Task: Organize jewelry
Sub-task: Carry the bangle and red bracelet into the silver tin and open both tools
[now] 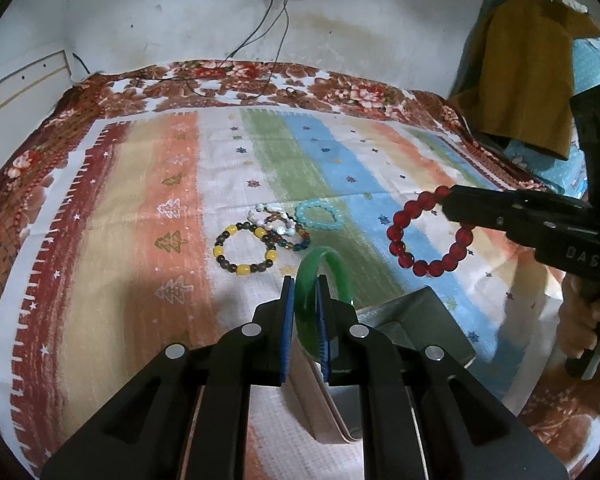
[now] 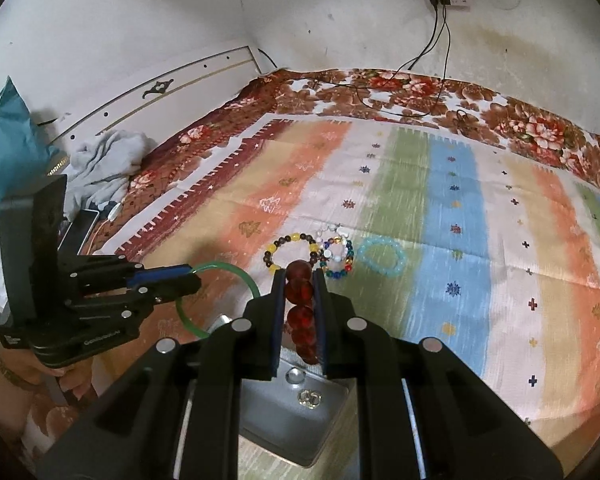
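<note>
Left wrist view, listed left to right. Bed [image 1: 112,208]: covered by a striped cloth with small tree and star prints, over a floral blanket [image 1: 340,88].

Yellow-and-dark bead bracelet [image 1: 246,250]: flat on the cloth, near the middle.

Mixed white and multicolour bracelets [image 1: 280,226]: a small overlapping cluster, touching the yellow-and-dark one on its right.

Pale blue bead bracelet [image 1: 318,216]: flat, just right of the cluster.

Left gripper [image 1: 305,308]: fingers closed on a green bangle [image 1: 332,268], held on edge and lifted clear of the cloth; blue pads press both sides of its band.

Grey metal box [image 1: 416,320]: open, just right of and beneath the left gripper.

Red bead bracelet [image 1: 428,236]: hanging in the air above the cloth, pinched at its upper edge by the right gripper [image 1: 448,200], whose black fingers are closed on it. A hand [image 1: 584,320] grips the handle at the far right.

Right wrist view, left to right. Left gripper [image 2: 192,276]: at the left, closed on the green bangle [image 2: 240,280], which stands out to its right.

Right gripper [image 2: 300,300]: fingers closed on the red bead bracelet [image 2: 300,292], beads stacked between the pads.

Grey metal box [image 2: 268,412]: directly below these fingers, with a small item on its floor that cannot be identified.

Remaining bracelets lie beyond the fingertips on the cloth; the pale blue bead bracelet [image 2: 382,256] is rightmost.
</note>
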`<act>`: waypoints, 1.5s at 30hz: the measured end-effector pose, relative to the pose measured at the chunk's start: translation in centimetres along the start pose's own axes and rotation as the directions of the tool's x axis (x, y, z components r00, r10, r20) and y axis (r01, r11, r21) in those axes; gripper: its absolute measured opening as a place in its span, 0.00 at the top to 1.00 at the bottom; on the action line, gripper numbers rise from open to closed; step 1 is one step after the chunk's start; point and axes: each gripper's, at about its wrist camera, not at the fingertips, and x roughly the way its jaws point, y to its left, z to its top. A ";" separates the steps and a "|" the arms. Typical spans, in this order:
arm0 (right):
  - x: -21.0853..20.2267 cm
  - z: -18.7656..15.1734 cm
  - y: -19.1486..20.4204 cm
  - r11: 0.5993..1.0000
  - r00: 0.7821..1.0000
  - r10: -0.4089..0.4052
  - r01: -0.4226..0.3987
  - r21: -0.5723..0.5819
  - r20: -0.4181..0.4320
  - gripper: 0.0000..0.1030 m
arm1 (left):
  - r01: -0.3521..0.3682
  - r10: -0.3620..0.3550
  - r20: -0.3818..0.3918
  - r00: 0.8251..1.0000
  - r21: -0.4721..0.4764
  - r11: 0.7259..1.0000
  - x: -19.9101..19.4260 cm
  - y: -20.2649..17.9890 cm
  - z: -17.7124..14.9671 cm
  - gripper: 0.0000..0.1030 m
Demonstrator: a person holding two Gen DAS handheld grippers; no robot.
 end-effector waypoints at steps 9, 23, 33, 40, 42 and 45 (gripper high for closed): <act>-1.1 -0.9 0.7 1.000 1.000 0.020 -0.020 0.005 0.018 0.86 | 0.037 -0.037 0.050 0.998 0.020 0.999 -1.4 -1.2 -0.9 0.90; -1.2 -2.6 1.1 1.000 1.000 0.020 -0.020 0.015 -0.023 0.86 | 0.072 -0.074 0.035 0.997 0.045 0.996 -1.3 -2.8 -1.8 0.90; -0.9 -3.2 1.2 0.999 0.998 0.024 -0.022 0.025 -0.053 0.86 | 0.095 -0.096 0.014 0.995 0.073 0.993 -0.9 -3.8 -2.2 0.90; -0.6 -4.0 1.4 0.999 0.997 0.033 -0.031 0.024 -0.073 0.82 | 0.115 -0.116 0.001 0.993 0.072 0.991 -1.0 -3.9 -2.6 0.85; -0.8 -3.9 1.2 0.999 0.998 0.028 -0.026 0.036 -0.060 0.69 | 0.091 -0.093 0.016 0.996 0.077 0.993 -1.2 -3.8 -2.4 0.67; -0.8 -3.6 0.4 0.998 0.999 0.007 -0.005 0.065 -0.043 0.57 | 0.054 -0.056 0.032 0.998 0.063 0.997 -1.5 -3.0 -2.1 0.59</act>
